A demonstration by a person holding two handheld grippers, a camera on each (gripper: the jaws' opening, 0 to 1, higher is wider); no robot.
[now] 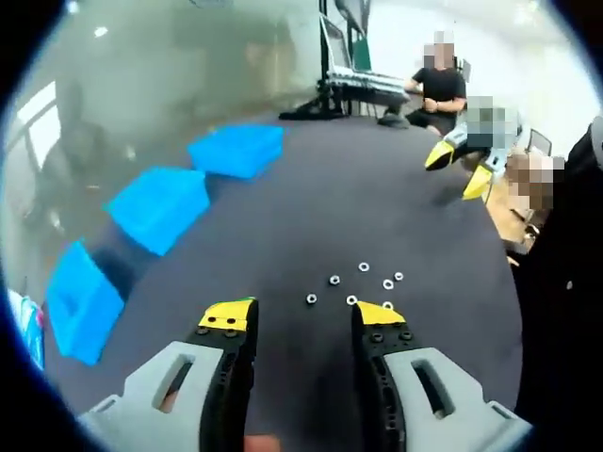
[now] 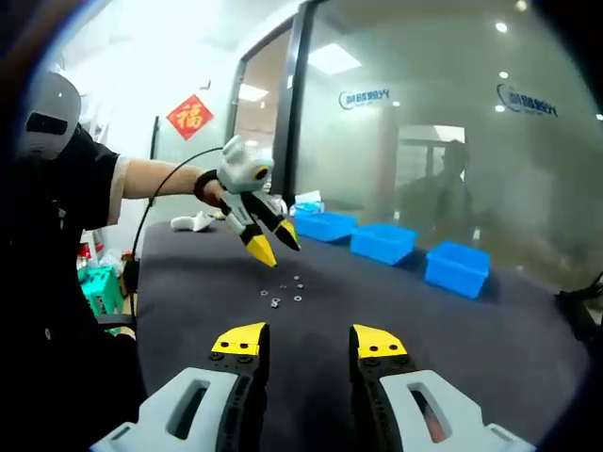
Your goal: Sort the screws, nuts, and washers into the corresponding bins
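Rising from the bottom of the left gripper view, the left tool (image 1: 303, 322) is seen with its yellow-tipped jaws spread apart and nothing held between them. Just above the tips, near lower centre of the frame, a small cluster of nuts and washers (image 1: 358, 282) is scattered on the dark counter (image 1: 377, 198). Three blue bins (image 1: 160, 207) are lined along the left side of that frame. At the right edge, the right tool (image 1: 459, 168) is seen, also parted and empty. In the right gripper view, the same bins are placed at centre right, the loose hardware lies at centre, and the left tool hovers above it, held by a hand (image 2: 209, 187).
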